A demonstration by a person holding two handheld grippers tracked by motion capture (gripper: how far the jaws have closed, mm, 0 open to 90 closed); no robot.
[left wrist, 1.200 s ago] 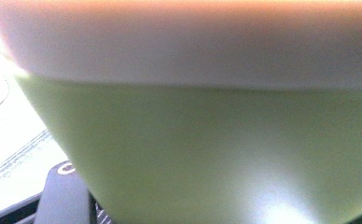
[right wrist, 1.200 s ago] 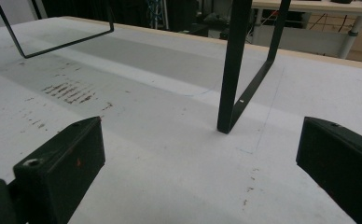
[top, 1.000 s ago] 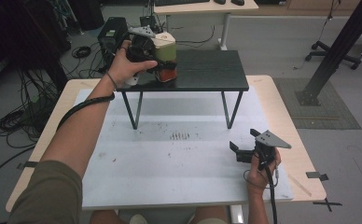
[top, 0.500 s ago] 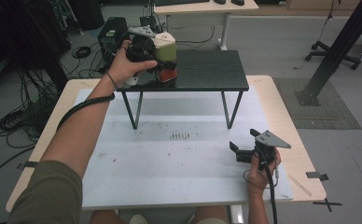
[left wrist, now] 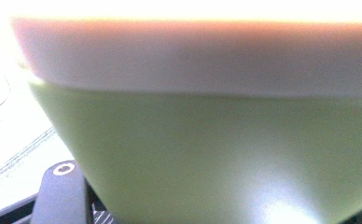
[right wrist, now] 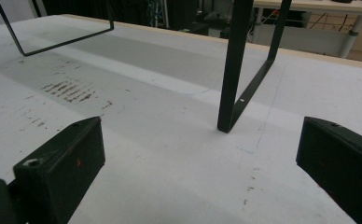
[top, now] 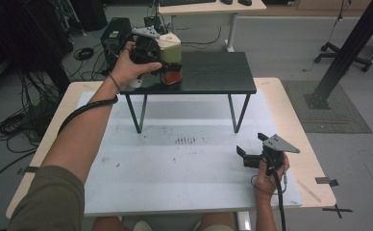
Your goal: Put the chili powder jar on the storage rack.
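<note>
High view: left gripper (top: 163,60) sits in the upper left of the frame, held by the left hand (top: 127,67), on top of the small black stand (top: 213,72) that rests on the desk (top: 175,163). It is pressed against a green cup (top: 171,50) with a pale top band; something orange-red shows under the cup at the stand's surface, too blurred to identify.

Left gripper view: the cup (left wrist: 207,149) takes up nearly the whole frame, green wall below, whitish band above. One black finger (left wrist: 60,196) shows at lower left, right against the cup wall. The other finger is hidden at lower right, so whether the pair actually clamps the cup cannot be told from these pictures.

High view: right gripper (top: 242,155) is in the lower right of the frame, low over the white desk mat, held by the right hand (top: 268,175), with its grey three-cornered plate on top and cable trailing toward the bottom edge. It is well apart from the stand and cup.

Right gripper view: the two black fingers (right wrist: 60,168) stand wide apart with nothing between them, only bare mat. A leg of the stand (right wrist: 237,70) rises at upper centre; dark scuff marks (right wrist: 69,91) lie on the mat at left.
</note>
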